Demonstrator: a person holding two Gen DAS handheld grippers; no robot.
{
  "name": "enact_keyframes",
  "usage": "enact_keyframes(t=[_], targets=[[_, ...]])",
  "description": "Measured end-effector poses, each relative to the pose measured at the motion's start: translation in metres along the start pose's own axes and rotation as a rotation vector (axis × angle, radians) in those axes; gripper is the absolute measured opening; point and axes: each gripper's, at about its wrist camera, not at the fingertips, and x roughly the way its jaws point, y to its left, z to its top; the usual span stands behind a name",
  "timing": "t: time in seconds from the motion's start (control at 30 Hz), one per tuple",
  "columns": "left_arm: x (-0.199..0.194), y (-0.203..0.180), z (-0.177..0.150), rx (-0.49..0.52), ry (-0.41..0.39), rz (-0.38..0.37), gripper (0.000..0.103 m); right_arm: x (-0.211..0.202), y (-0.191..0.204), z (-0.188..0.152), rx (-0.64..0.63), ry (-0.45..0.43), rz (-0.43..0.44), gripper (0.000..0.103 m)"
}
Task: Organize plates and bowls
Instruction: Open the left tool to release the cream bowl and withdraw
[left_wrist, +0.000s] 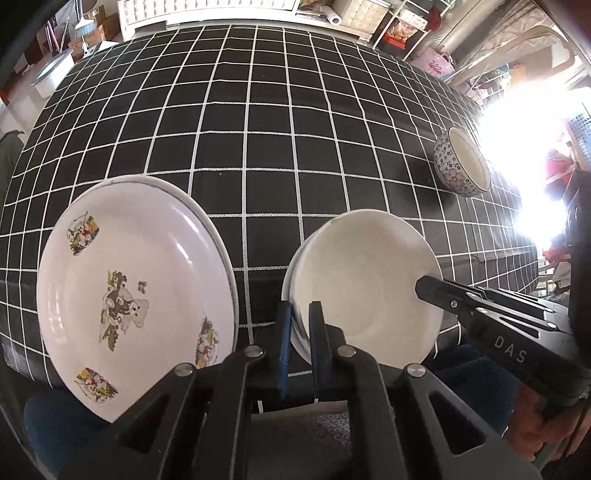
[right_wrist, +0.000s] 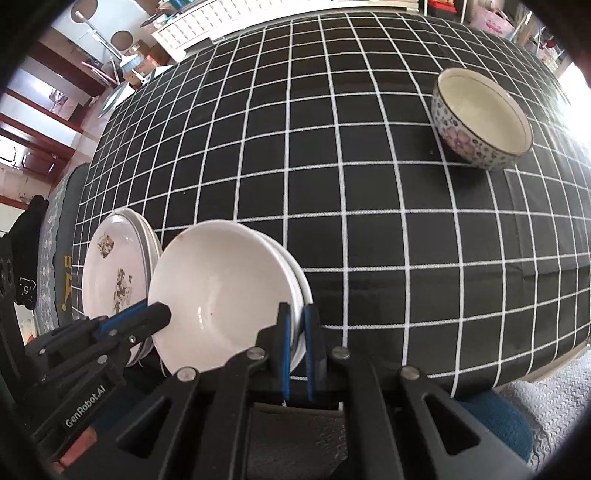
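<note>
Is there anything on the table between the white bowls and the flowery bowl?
No, only bare checked tablecloth lies between the white bowls and the flowery bowl. Both wrist views show it.

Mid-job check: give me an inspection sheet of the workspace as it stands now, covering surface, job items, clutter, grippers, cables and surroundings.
Surface: black tablecloth with a white grid, no spills seen.
Job's things: stack of plain white bowls near the front edge; stack of printed plates beside it; patterned bowl alone farther back.
Clutter: nothing seen on the cloth.
Grippers: left gripper shut on the white bowls' rim; right gripper shut on the opposite rim.
Cables: nothing seen.
Surroundings: shelves and boxes behind the table; strong glare at one side.
</note>
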Motion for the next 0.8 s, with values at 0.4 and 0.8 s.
enact_keyframes(t=[0.4, 0.8], targets=[[-0.008, -0.001, -0.003, 0.002, -0.025, 0.021, 0.011, -0.007, 0.003, -0.002, -0.030, -0.015, -0.012, 0.015], [-0.040, -0.029, 0.008, 0.062, -0.079, -0.010, 0.026, -0.045, -0.009, 0.002, -0.078, -0.058, -0.026, 0.044]])
